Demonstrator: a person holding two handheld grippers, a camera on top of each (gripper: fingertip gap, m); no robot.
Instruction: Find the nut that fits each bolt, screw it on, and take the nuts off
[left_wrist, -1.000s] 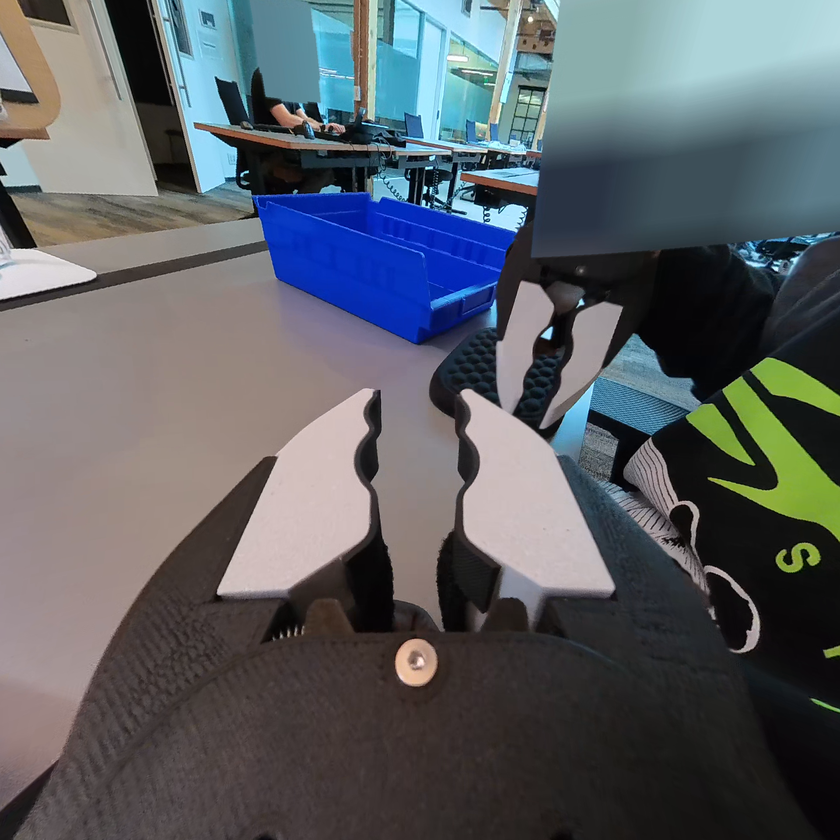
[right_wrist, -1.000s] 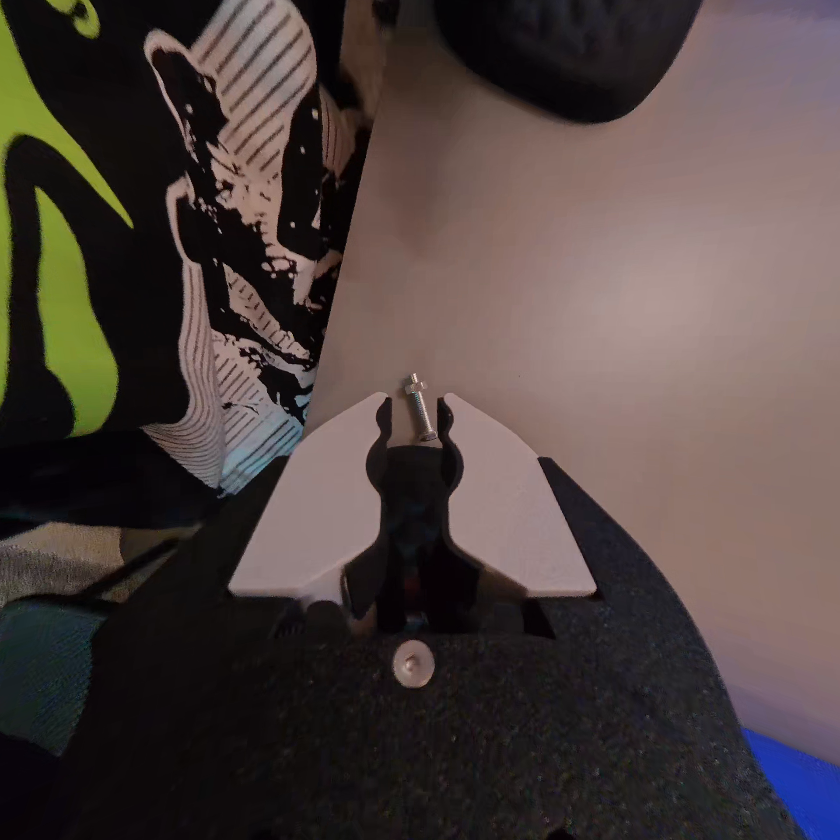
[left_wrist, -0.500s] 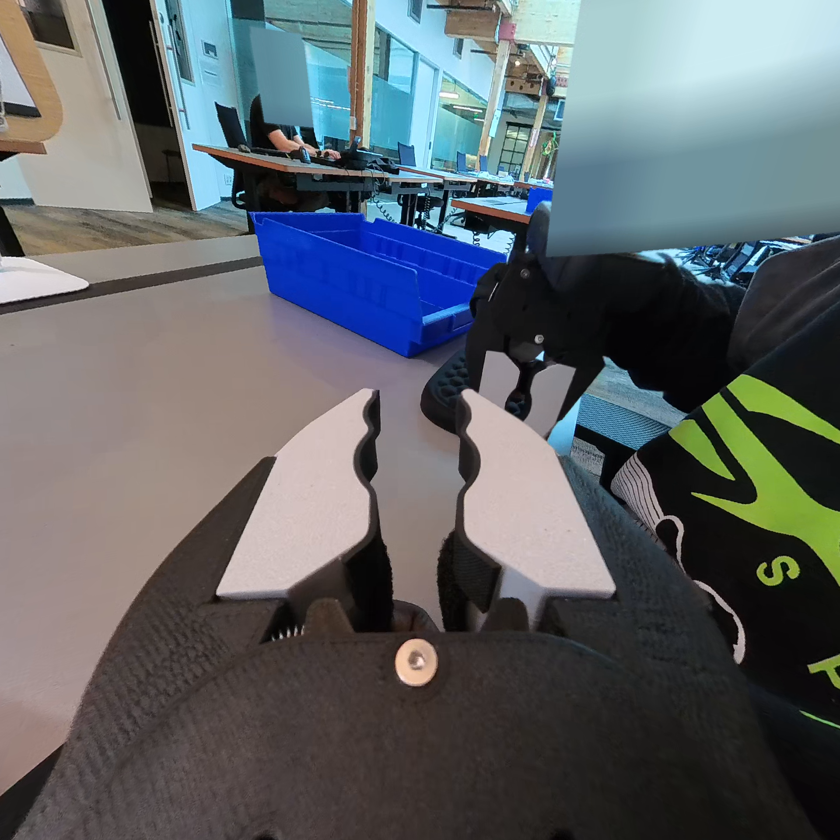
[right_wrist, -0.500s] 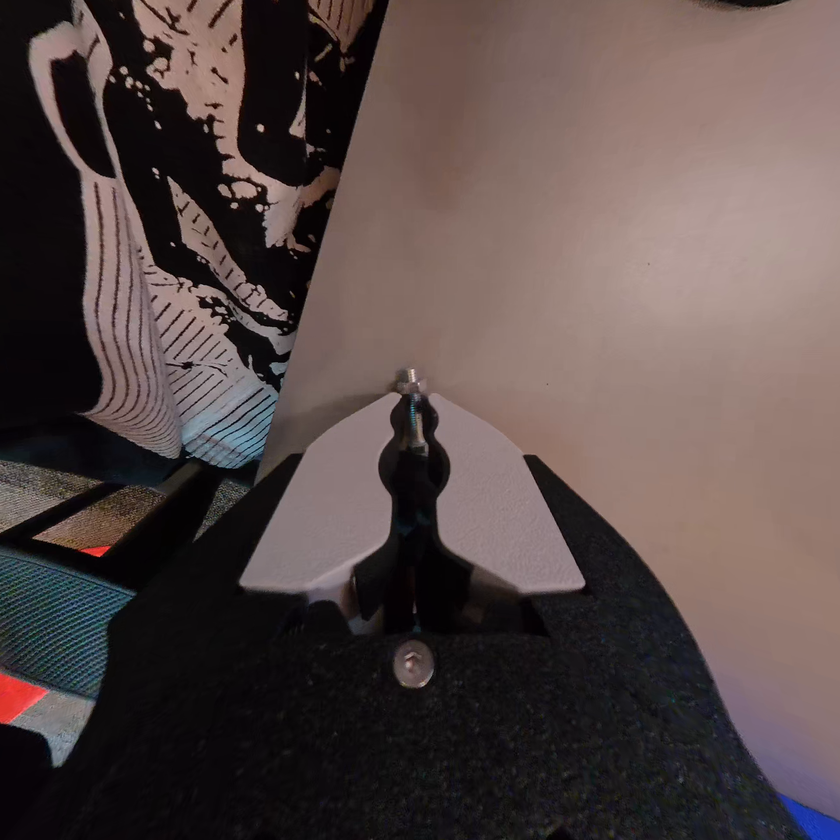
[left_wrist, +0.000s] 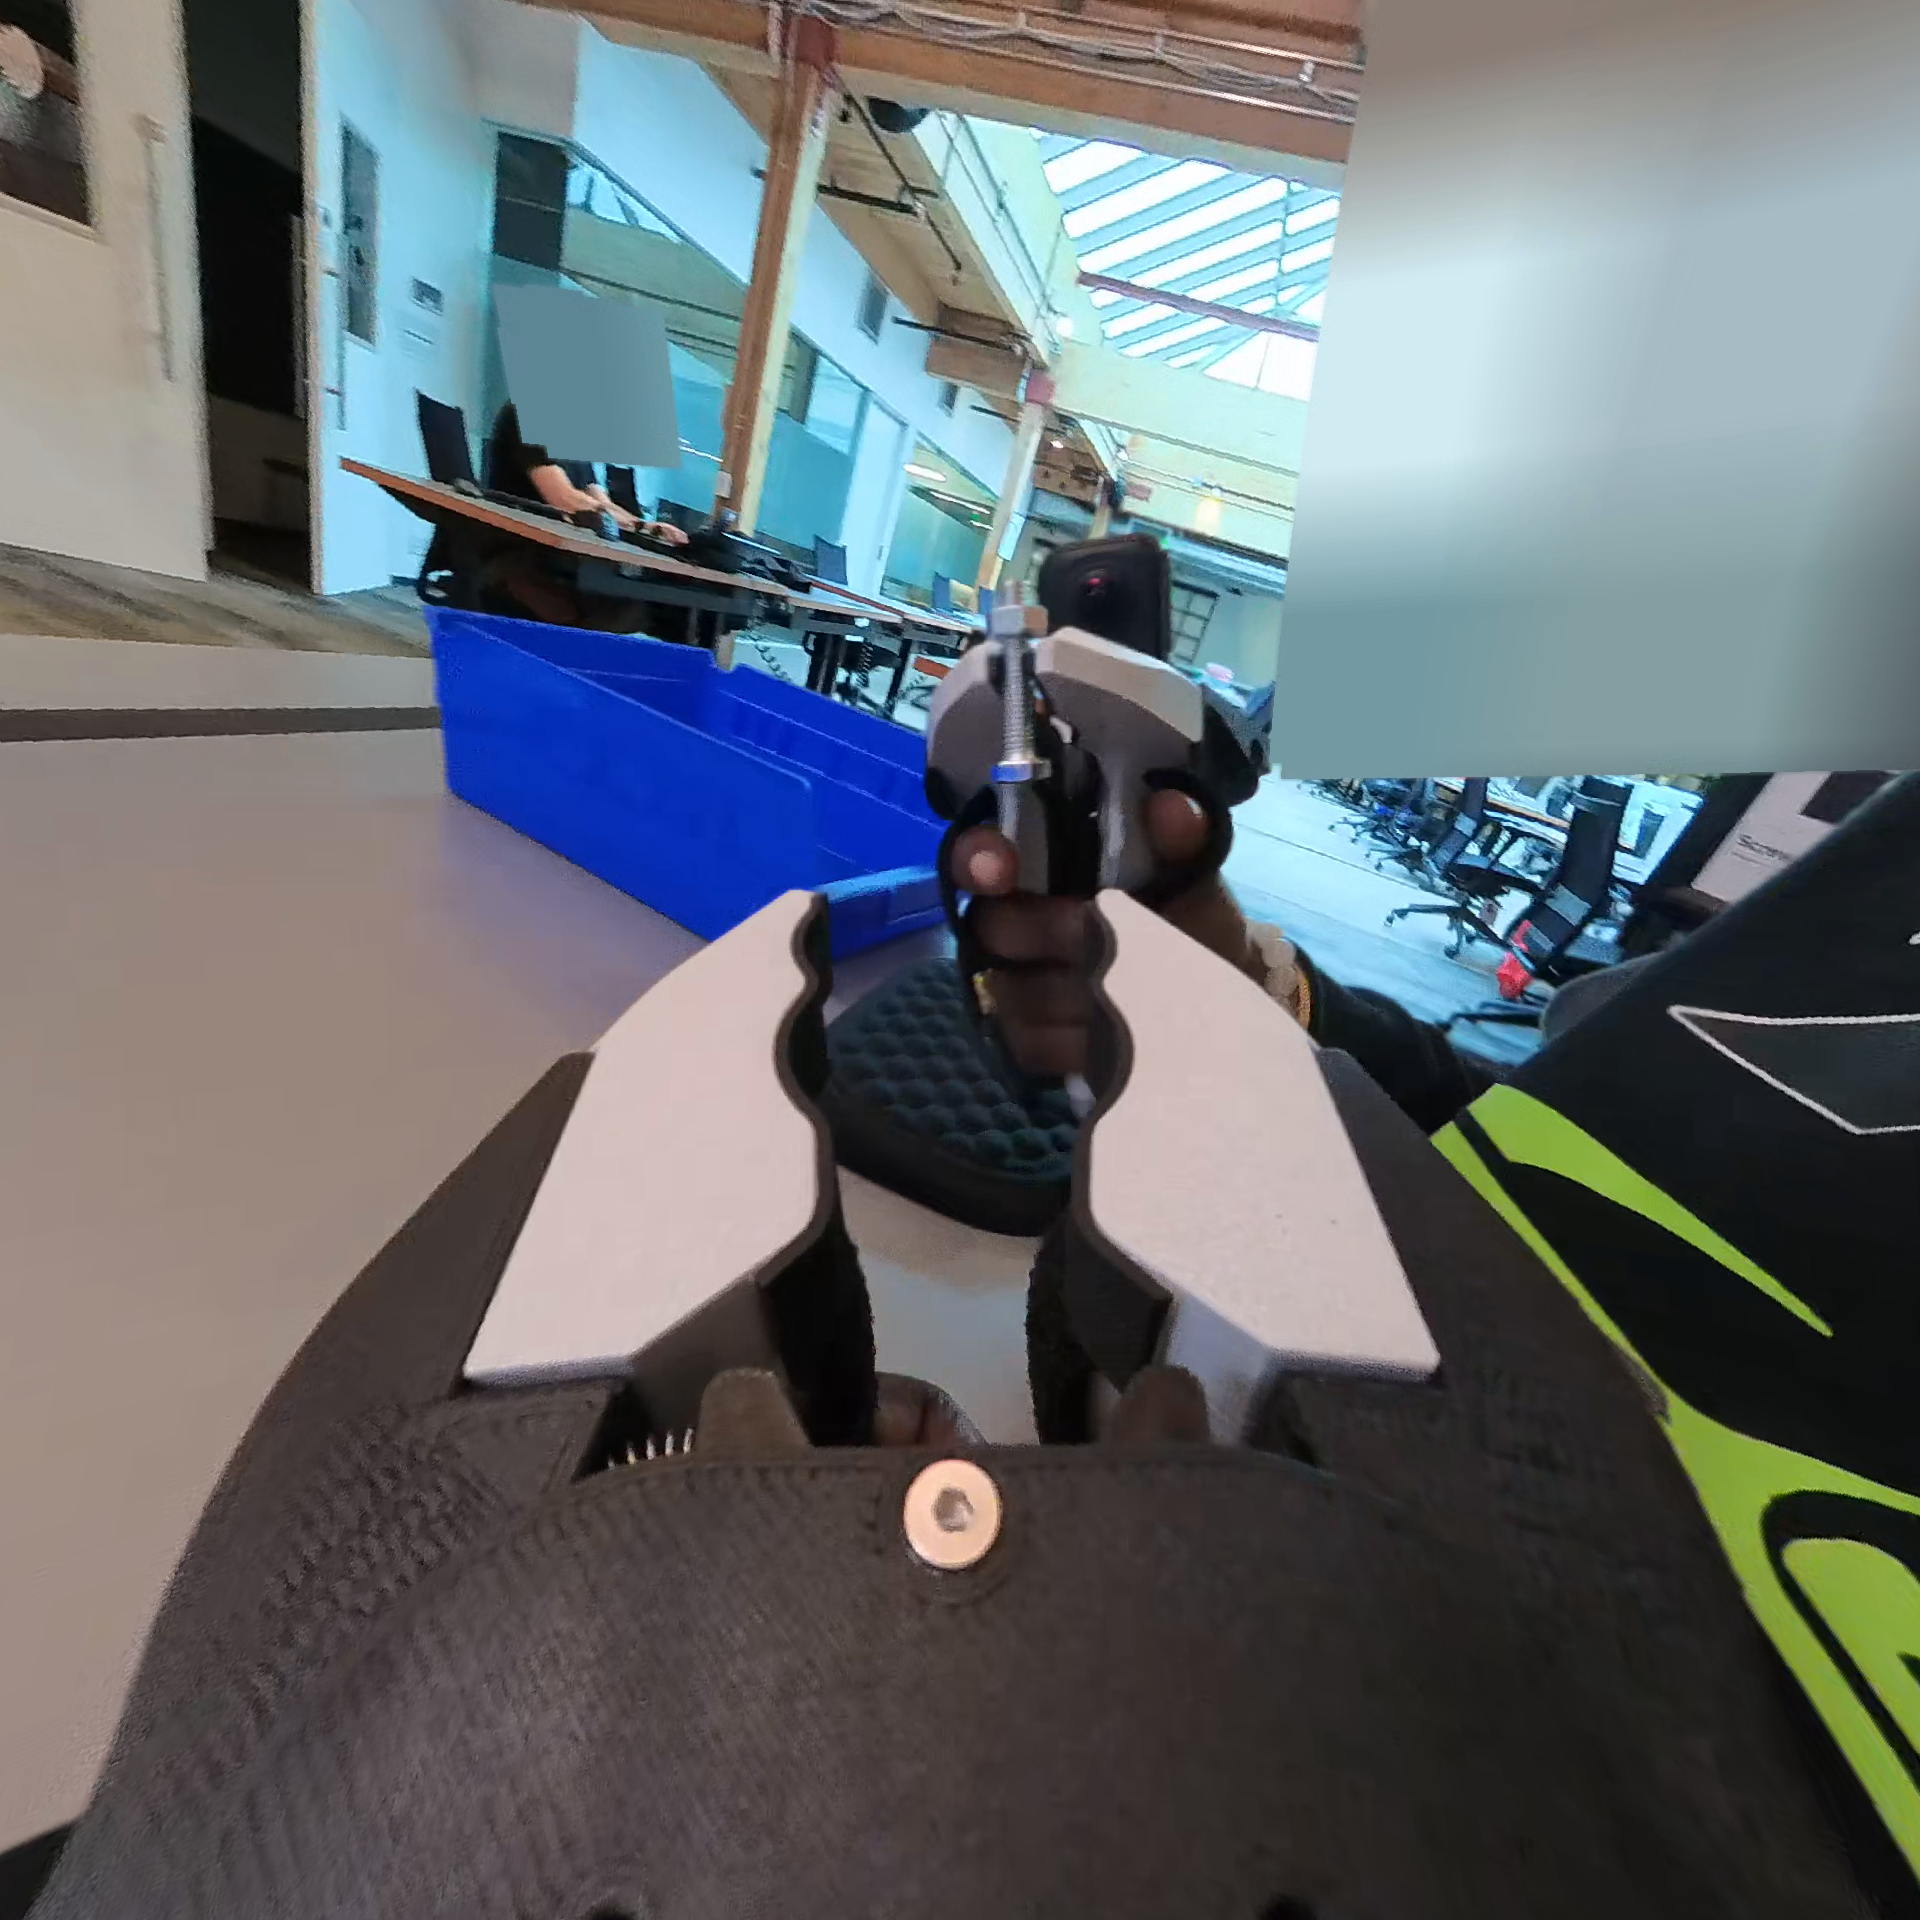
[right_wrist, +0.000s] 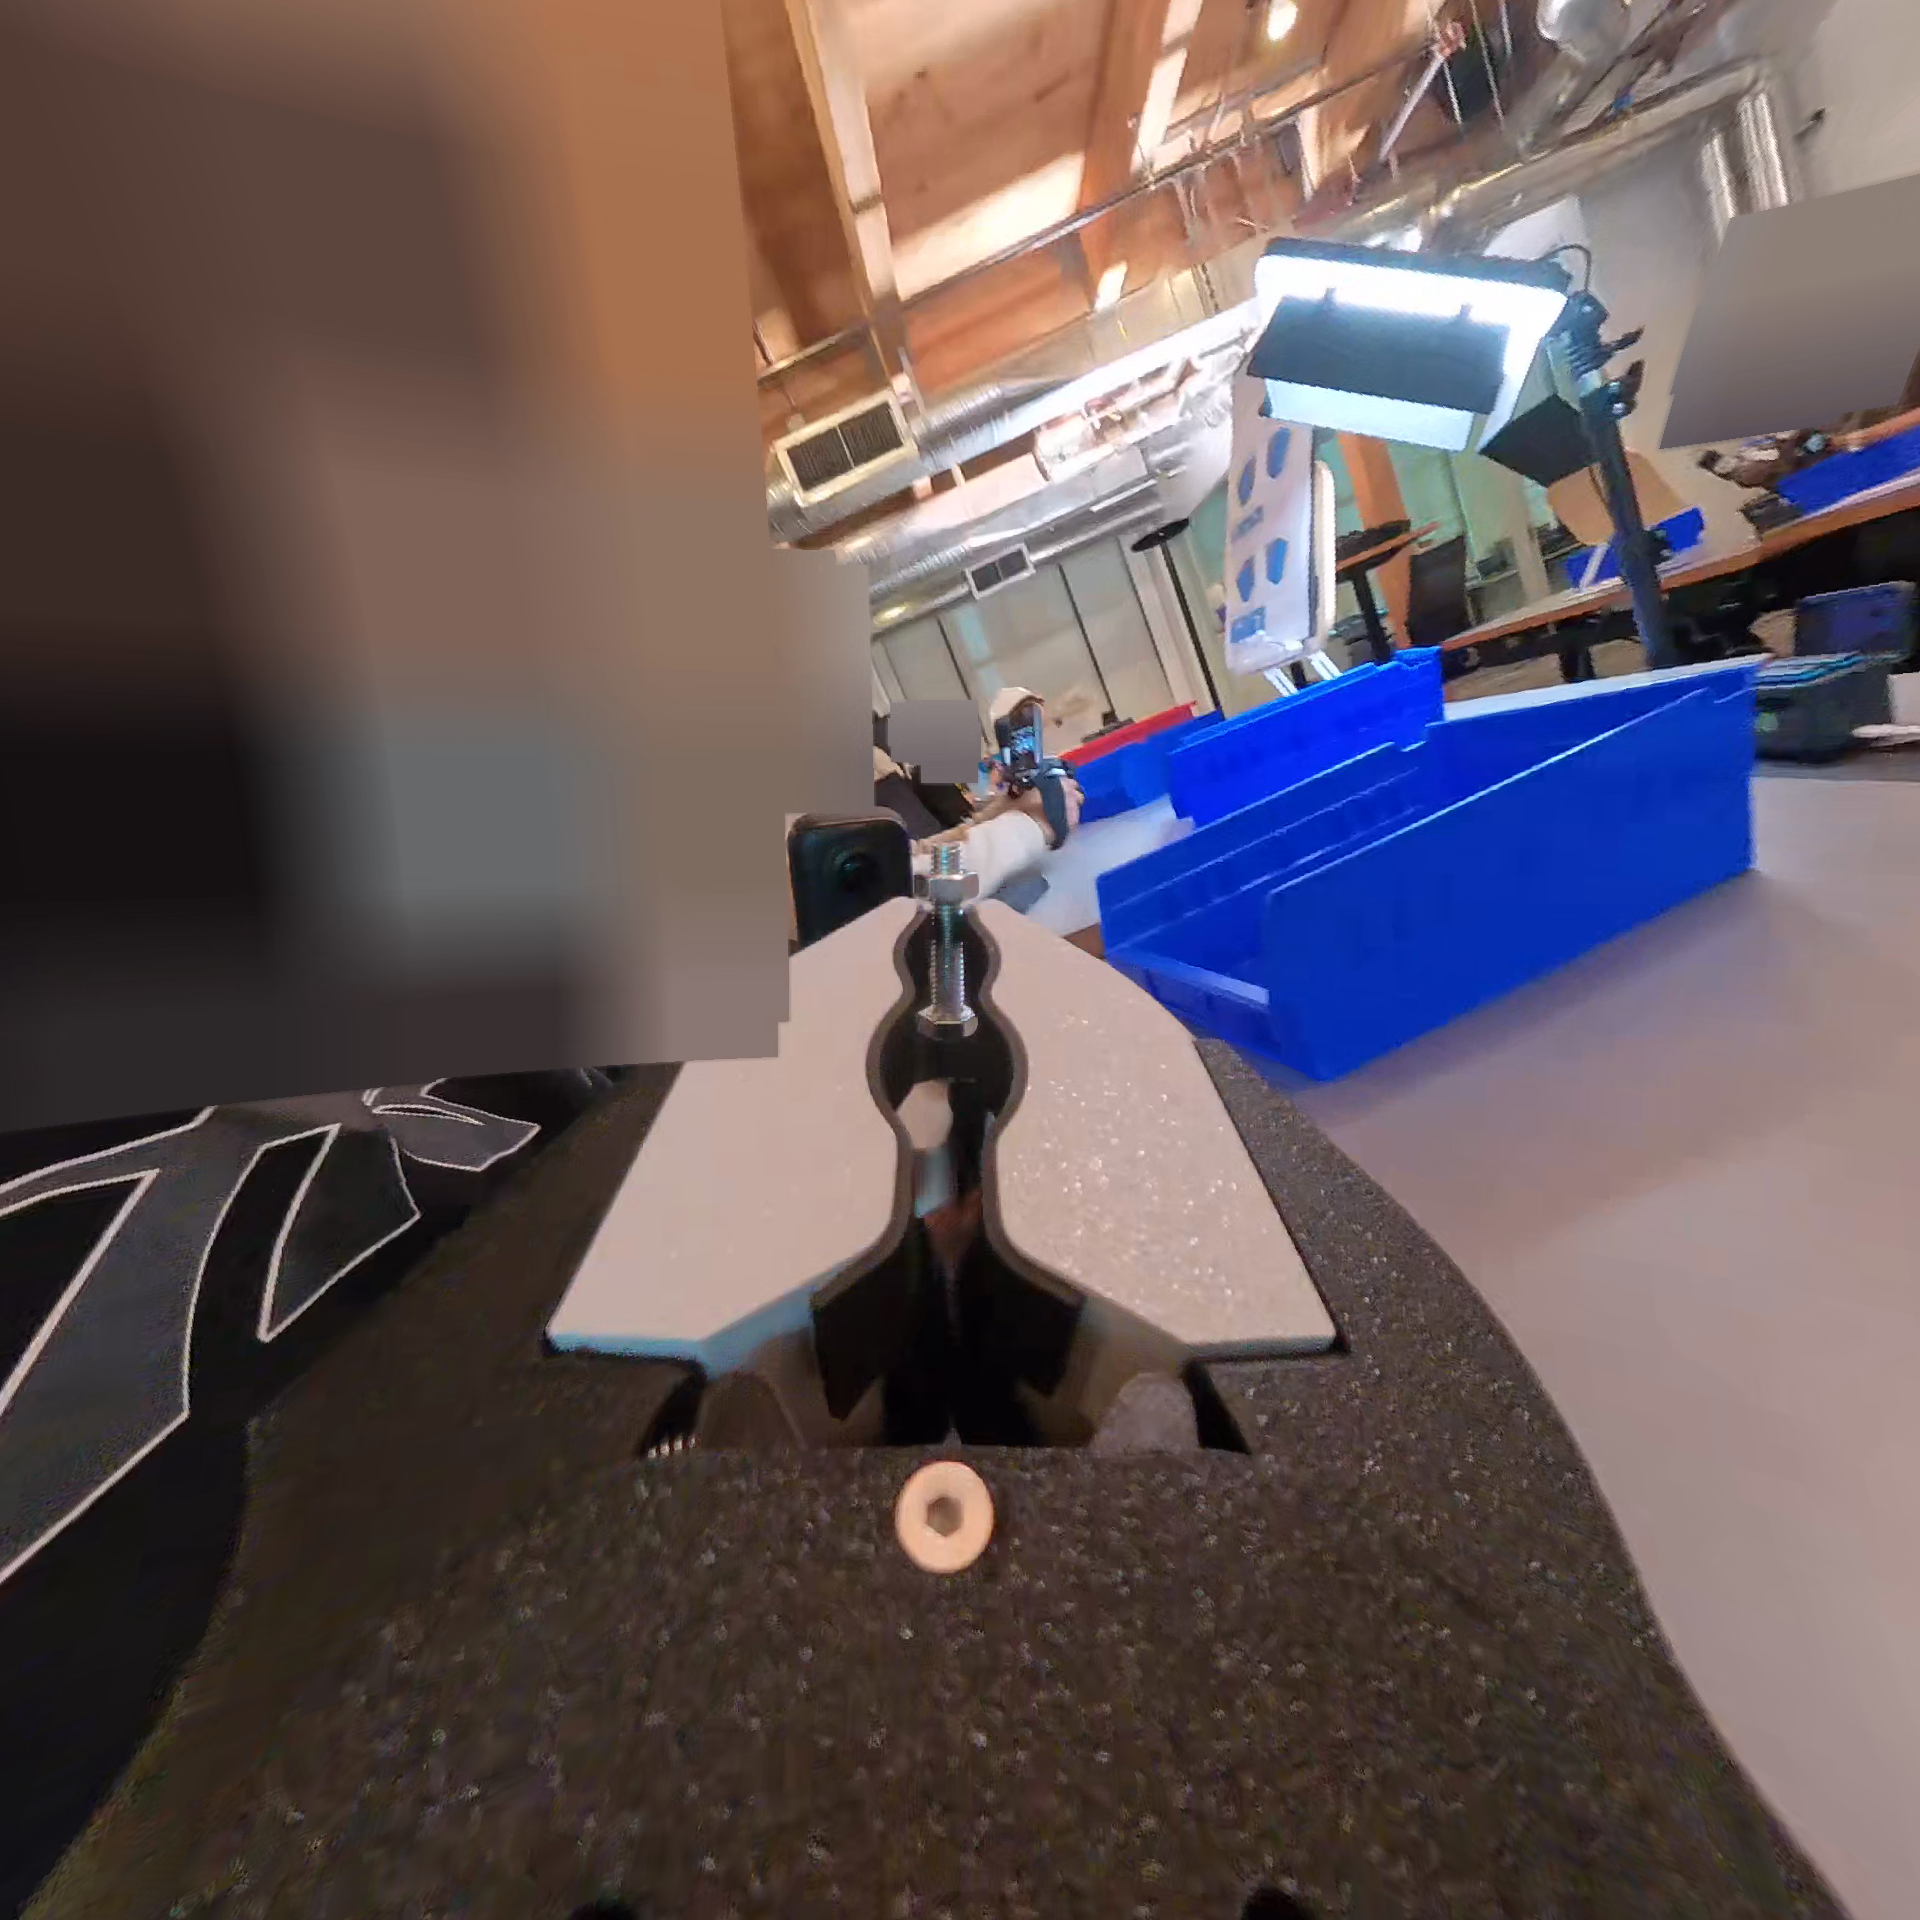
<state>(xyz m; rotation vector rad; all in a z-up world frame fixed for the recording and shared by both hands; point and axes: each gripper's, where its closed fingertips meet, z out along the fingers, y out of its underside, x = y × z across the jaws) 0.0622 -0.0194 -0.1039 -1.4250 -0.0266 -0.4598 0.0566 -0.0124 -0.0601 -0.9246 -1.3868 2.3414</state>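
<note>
My right gripper (right_wrist: 948, 914) is shut on a small silver bolt (right_wrist: 945, 966) and holds it upright above the table, the shank between the pads. The bolt's head (right_wrist: 943, 1023) sits in the hollow between the fingers, and a hex nut (right_wrist: 948, 888) sits near the threaded tip, just past the fingertips. In the left wrist view the right gripper (left_wrist: 1023, 707) is raised ahead of me with the bolt (left_wrist: 1013, 696) pointing up. My left gripper (left_wrist: 961, 935) is open wide and empty, just below and short of the bolt.
A blue plastic bin (left_wrist: 644, 769) stands on the grey table (left_wrist: 260, 987) behind the grippers; it also shows in the right wrist view (right_wrist: 1455, 883). A black honeycomb pad (left_wrist: 935, 1101) lies at the table edge. The person's black and green shirt (left_wrist: 1662, 1247) is close on the right.
My right gripper closed on the bolt lying on the table, lifted it and swung it upright in front of my left gripper. My left gripper's jaws opened wider.
</note>
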